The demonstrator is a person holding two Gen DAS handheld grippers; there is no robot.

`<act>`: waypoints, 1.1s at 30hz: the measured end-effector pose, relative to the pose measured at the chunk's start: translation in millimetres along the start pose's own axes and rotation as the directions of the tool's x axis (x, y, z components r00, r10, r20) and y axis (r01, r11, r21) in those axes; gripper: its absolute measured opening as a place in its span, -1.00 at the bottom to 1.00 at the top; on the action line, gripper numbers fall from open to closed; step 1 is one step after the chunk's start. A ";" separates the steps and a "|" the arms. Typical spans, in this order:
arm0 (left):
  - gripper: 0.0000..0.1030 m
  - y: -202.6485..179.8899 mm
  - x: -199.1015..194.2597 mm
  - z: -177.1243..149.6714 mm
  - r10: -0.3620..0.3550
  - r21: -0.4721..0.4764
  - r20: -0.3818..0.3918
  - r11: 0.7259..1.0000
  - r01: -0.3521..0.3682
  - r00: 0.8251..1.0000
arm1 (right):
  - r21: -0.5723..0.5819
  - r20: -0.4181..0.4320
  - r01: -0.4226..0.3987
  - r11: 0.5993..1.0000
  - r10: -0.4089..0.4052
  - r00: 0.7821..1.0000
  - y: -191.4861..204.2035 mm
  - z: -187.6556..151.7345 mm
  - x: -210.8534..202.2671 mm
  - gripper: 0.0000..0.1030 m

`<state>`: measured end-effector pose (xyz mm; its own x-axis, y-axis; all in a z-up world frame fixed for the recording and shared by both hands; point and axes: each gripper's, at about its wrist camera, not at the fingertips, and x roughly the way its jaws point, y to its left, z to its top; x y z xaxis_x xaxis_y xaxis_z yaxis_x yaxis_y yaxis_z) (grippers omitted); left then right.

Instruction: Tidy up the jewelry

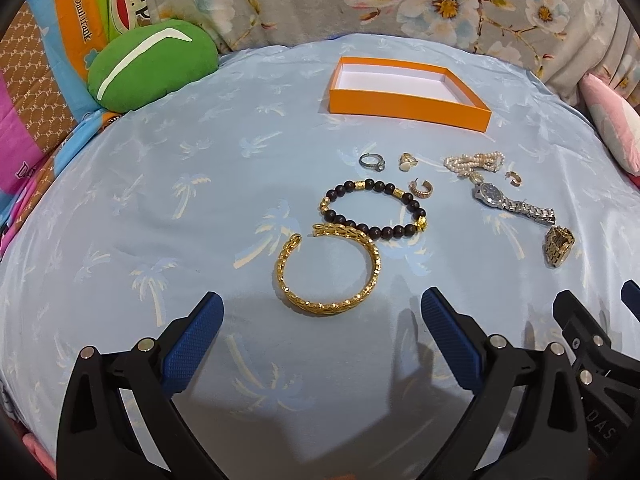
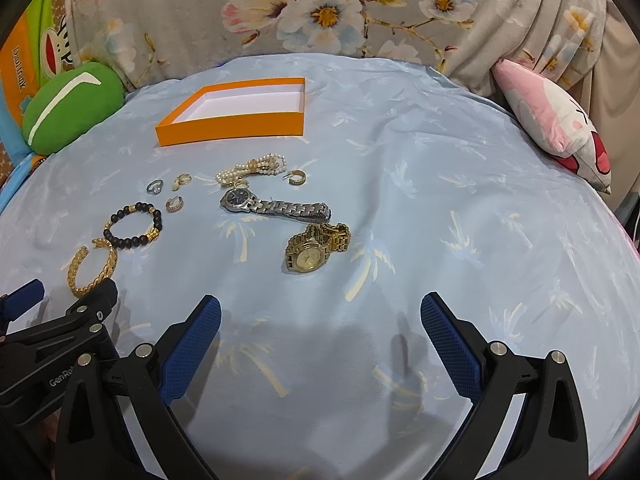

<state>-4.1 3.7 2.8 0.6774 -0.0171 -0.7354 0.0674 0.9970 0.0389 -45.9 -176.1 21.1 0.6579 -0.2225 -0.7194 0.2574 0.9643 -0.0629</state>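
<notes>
— Left wrist view: what lay closest to the lens?

— A gold cuff bracelet (image 1: 327, 270) sat on the pale blue palm-print bedspread (image 1: 160, 208), just ahead of the left gripper (image 1: 322, 314), whose blue-padded fingers (image 1: 192, 344) stood wide apart and held nothing. A dark beaded bracelet (image 1: 374, 210) touched the cuff's far edge.

— And beyond those?

— A silver ring (image 1: 373, 161), a small gold ring (image 1: 408, 160) and a hoop earring (image 1: 420, 189) lay near one another; a pearl strand (image 1: 476, 162), a second hoop earring (image 1: 514, 178) and a silver watch (image 1: 512, 202) lay farther right. An open orange box (image 1: 408, 110), white inside, stood behind them all.

— What did the right wrist view add?

— A gold watch (image 2: 316, 250) lay touching the silver watch's band, ahead of the right gripper (image 2: 320, 316), likewise spread wide and empty. A green cushion (image 2: 68, 106) and a pink pillow (image 2: 556, 120) flanked the bed.
</notes>
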 end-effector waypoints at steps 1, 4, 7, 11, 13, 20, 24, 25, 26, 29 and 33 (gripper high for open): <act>0.88 -0.1 -0.4 -0.2 0.001 0.001 0.002 1.000 -0.001 1.000 | 0.000 0.000 0.000 1.000 0.000 1.000 -0.3 0.0 0.1 0.90; 0.88 -0.7 -0.1 0.0 -0.002 0.003 0.000 1.000 0.002 1.000 | 0.000 0.001 -0.001 1.000 0.001 1.000 -0.8 0.4 -0.3 0.90; 0.88 -0.2 0.7 0.0 -0.007 0.001 -0.005 1.000 0.007 1.000 | 0.001 0.001 -0.001 1.000 0.001 1.000 -0.9 0.1 -0.4 0.90; 0.88 -1.4 -0.3 0.1 -0.008 0.006 0.001 1.000 0.008 1.000 | 0.002 0.000 -0.001 1.000 0.001 1.000 -0.8 -0.6 0.1 0.90; 0.88 -2.4 -2.3 -0.5 -0.006 0.012 0.010 1.000 0.006 1.000 | 0.003 0.000 -0.001 1.000 0.001 1.000 -1.1 -0.6 0.2 0.90; 0.88 -5.3 -5.9 -0.3 0.002 0.023 0.026 1.000 -0.003 1.000 | 0.013 -0.001 -0.004 1.000 0.004 1.000 -2.6 -0.2 1.7 0.90; 0.88 -4.7 -5.6 0.2 0.004 0.024 0.019 1.000 -0.004 1.000 | 0.013 -0.001 -0.004 1.000 0.004 1.000 -2.3 -0.1 1.7 0.90; 0.88 -4.7 -5.9 0.3 0.007 0.025 0.019 1.000 -0.008 1.000 | 0.014 -0.001 -0.004 1.000 0.004 1.000 -2.2 -0.2 1.8 0.90; 0.87 -4.8 -5.8 0.8 0.008 0.026 0.019 1.000 -0.008 1.000 | 0.014 -0.001 -0.004 1.000 0.004 1.000 -2.2 -0.4 1.7 0.90; 0.88 -5.1 -5.1 1.0 0.008 0.028 0.017 1.000 -0.008 1.000 | 0.014 -0.001 -0.004 1.000 0.004 1.000 -2.1 -0.6 1.8 0.90; 0.88 -5.3 -3.4 1.2 0.005 0.026 0.007 1.000 -0.005 1.000 | 0.012 -0.003 -0.003 1.000 0.003 1.000 -1.3 0.2 2.5 0.90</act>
<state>-5.9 -1.5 5.9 0.6827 -0.0126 -0.7306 0.0832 0.9947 0.0606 -44.4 -178.0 19.6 0.6569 -0.2188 -0.7216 0.2633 0.9633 -0.0524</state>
